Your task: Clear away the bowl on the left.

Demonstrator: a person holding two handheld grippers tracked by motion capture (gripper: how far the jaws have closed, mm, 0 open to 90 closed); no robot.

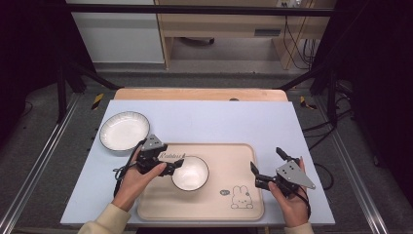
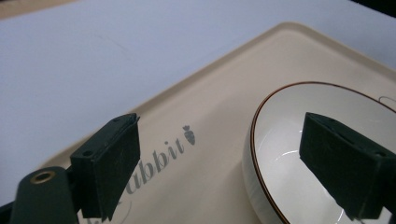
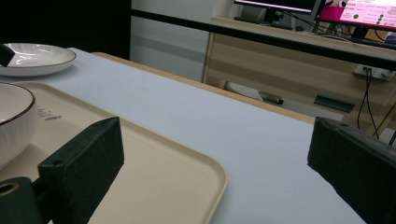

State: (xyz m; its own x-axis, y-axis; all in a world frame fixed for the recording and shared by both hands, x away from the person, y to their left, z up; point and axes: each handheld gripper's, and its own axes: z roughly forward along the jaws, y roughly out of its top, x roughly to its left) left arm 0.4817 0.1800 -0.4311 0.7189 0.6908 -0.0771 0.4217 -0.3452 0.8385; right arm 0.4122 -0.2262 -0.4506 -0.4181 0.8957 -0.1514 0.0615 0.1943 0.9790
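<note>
One blue-topped table (image 1: 195, 117), grey floor (image 1: 48, 141)

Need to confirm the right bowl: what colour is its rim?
Dark brown line on the white bowl; clearest in the left gripper view.

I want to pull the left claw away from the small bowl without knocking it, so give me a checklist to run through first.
1. Small bowl sits flat inside the tray: ok.
2. Left claw jaws spread off the rim, one each side of it: ok.
3. Nothing caught between its pads: ok.
4. Right claw open, empty, off to the tray's right edge: ok.
5. Large plate rests on the mat outside the tray, apart from the left hand: ok.
6. Left cable free of the bowl: cannot tell.
</note>
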